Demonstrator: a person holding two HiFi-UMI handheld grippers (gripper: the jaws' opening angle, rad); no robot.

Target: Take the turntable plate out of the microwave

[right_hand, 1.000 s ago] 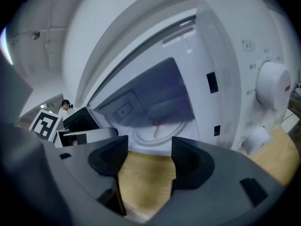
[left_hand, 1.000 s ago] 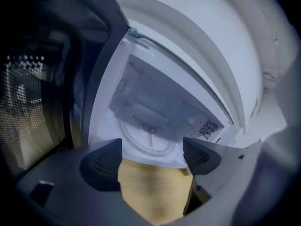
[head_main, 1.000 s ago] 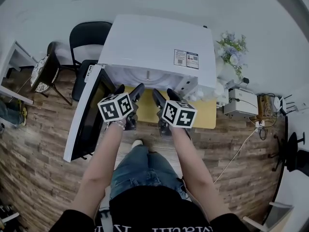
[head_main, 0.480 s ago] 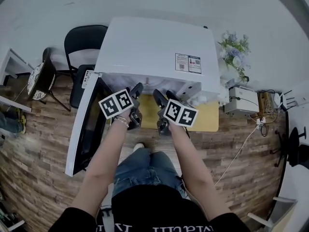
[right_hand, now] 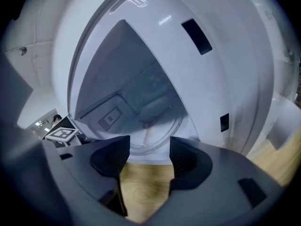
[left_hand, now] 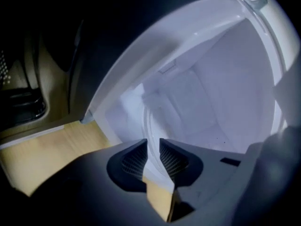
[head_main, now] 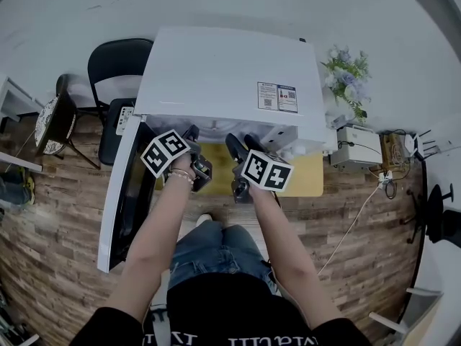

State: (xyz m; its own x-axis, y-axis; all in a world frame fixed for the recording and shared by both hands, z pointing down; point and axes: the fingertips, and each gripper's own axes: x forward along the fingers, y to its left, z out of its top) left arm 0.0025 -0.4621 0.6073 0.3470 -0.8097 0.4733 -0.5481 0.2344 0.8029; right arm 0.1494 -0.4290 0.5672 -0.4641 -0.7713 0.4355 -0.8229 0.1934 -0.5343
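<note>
A light wooden worktop (head_main: pixel 308 174) is carrying the white microwave (head_main: pixel 216 71), which is sitting across its 12 o'clock side, leaving a bare strip showing at 6 o'clock.

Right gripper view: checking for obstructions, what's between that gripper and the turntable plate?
Right gripper view: only wooden tabletop and the microwave's lip separate right gripper from turntable plate; its open jaws just narrowed.

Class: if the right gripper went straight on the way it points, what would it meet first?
Probably the near rim of the plate inside the open microwave; depth is hard to judge.
</note>
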